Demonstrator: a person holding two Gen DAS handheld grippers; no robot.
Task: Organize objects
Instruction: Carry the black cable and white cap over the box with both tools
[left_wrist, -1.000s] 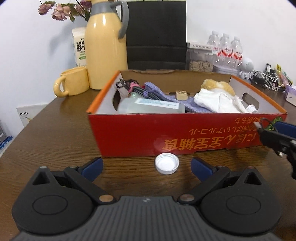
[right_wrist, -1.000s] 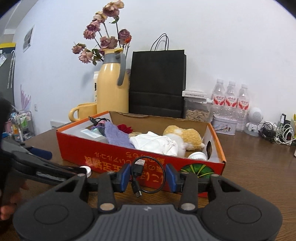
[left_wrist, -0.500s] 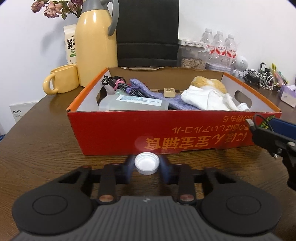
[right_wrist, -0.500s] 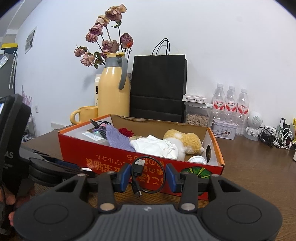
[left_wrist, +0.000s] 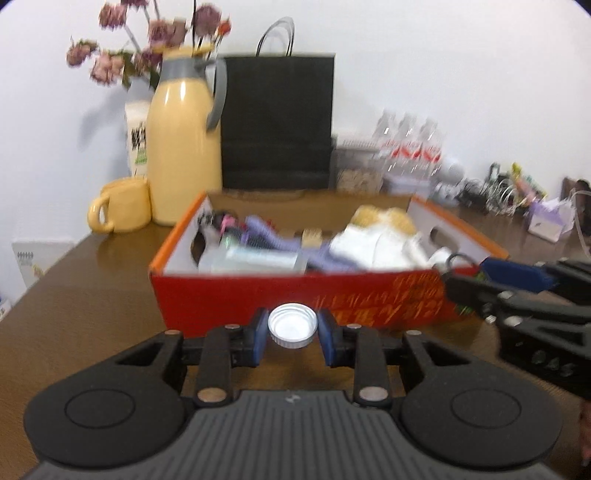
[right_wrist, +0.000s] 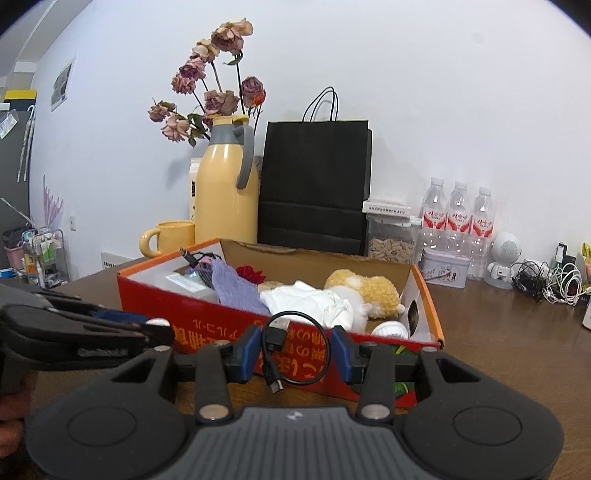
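My left gripper is shut on a white bottle cap, held off the table in front of the red cardboard box. In the right wrist view, my right gripper is shut on a coiled black USB cable just before the box's front wall. The box holds a plush toy, white cloth, purple cloth and a clear plastic case. The left gripper shows at the left of the right wrist view, the right gripper at the right of the left wrist view.
Behind the box stand a yellow thermos with dried flowers, a yellow mug, a black paper bag, a food jar, three water bottles and a tin. Tangled cables lie at the far right on the wooden table.
The left gripper closed on the white cap lying on the table and then lifted it, with its view tilting up. The right gripper kept still with the cable.
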